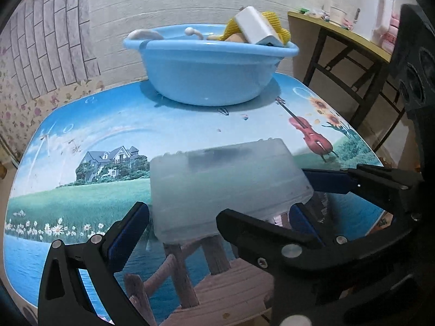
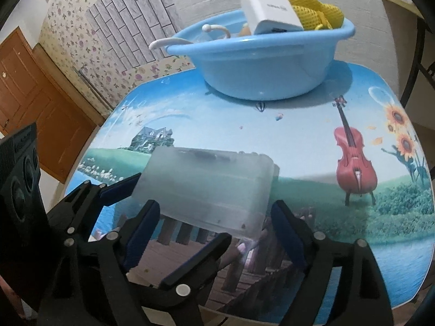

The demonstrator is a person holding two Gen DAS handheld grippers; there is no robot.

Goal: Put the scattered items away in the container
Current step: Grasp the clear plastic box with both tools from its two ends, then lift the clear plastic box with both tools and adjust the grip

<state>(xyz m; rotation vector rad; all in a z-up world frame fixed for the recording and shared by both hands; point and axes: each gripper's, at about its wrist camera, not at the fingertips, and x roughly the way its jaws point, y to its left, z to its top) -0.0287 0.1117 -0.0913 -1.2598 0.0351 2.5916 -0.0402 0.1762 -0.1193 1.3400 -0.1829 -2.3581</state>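
Note:
A frosted translucent plastic box point(image 1: 225, 187) lies on the picture-printed table point(image 1: 81, 163), near its front edge; it also shows in the right wrist view point(image 2: 206, 187). My left gripper point(image 1: 214, 225) is open, its fingers on either side of the box's near end. My right gripper point(image 2: 214, 228) is open too, straddling the same box from the right. The two grippers cross each other at the box. A light blue basin point(image 1: 209, 70) stands at the table's far side, holding a white box point(image 1: 258, 25), a yellow mesh item point(image 1: 274, 21) and other small things; it also shows in the right wrist view point(image 2: 261, 62).
A wooden side table point(image 1: 339, 35) with white containers stands to the right of the table. A brown door point(image 2: 35, 103) is at the left. A brick-pattern wall lies behind the basin.

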